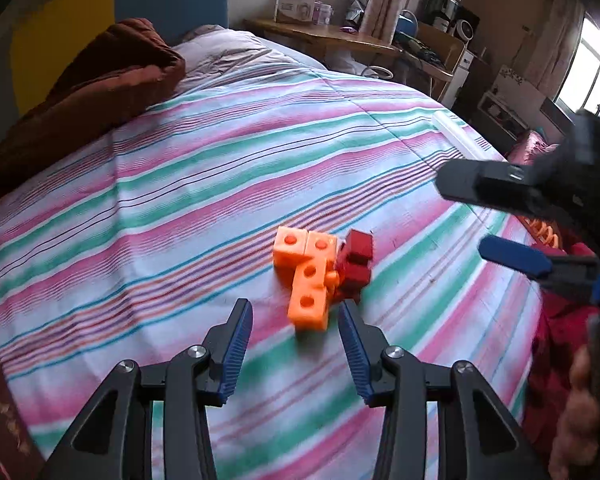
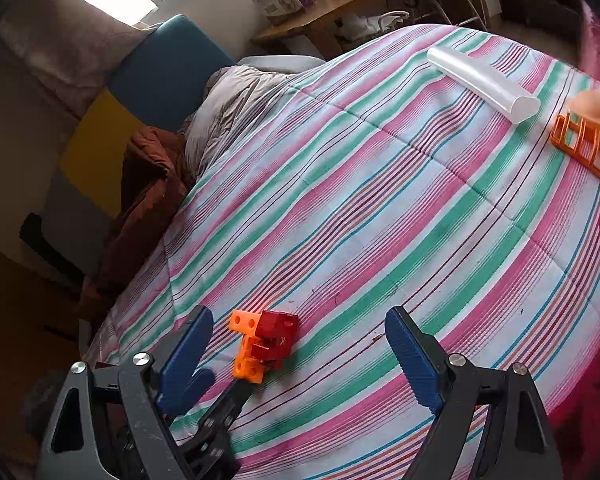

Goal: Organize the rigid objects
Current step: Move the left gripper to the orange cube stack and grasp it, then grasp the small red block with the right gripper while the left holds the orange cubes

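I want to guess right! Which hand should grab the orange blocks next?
Left, probably. The left gripper sits right at the orange blocks, fingers open either side. The right gripper hovers farther back, spread wide.

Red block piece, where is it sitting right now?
In the left wrist view the red block piece lies on the striped bedspread, touching the right side of the orange block piece, just ahead of the left tongs.

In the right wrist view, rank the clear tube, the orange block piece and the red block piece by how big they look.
1. clear tube, though farthest away.
2. and 3. orange block piece and red block piece: similar, and the red overlaps the orange, so no ranking.
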Action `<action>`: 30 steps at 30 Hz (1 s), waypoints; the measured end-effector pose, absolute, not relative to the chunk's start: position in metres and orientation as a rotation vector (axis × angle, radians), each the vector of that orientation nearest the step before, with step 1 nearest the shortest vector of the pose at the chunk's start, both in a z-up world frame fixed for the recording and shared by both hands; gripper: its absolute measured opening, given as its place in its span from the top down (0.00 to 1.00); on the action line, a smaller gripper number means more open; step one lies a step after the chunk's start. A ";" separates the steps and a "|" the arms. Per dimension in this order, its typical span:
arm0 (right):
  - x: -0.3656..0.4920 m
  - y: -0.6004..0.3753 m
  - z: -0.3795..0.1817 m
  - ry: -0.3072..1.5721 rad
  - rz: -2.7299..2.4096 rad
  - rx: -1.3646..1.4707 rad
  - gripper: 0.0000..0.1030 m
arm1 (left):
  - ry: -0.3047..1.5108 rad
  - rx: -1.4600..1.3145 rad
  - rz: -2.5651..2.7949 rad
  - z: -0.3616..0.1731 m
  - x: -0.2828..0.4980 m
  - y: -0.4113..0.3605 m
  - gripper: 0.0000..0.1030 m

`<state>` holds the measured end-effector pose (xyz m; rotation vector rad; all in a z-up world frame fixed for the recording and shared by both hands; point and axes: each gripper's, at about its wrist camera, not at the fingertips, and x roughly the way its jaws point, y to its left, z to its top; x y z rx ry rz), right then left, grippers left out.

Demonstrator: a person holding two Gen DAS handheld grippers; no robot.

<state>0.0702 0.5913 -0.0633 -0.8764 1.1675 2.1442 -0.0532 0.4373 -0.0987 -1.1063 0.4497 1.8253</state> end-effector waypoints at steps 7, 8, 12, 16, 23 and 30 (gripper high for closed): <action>0.067 0.589 -0.062 1.139 2.162 -0.886 0.14 | 0.404 -1.124 1.793 -0.112 -0.059 0.441 0.82; 0.067 0.589 -0.062 1.139 2.165 -0.888 0.14 | 0.402 -1.122 1.804 -0.111 -0.056 0.435 0.82; 0.066 0.588 -0.064 1.136 2.166 -0.903 0.14 | 0.400 -1.120 1.858 -0.106 -0.038 0.405 0.82; 0.066 0.588 -0.068 1.143 2.150 -0.919 0.14 | 0.377 -1.146 1.897 -0.109 -0.017 0.367 0.82; 0.062 0.587 -0.076 1.103 2.124 -0.978 0.14 | 0.401 -1.108 1.912 -0.105 0.012 0.327 0.82; 0.048 0.568 -0.074 0.921 2.178 -1.064 0.14 | 0.402 -1.092 1.913 -0.103 0.025 0.304 0.82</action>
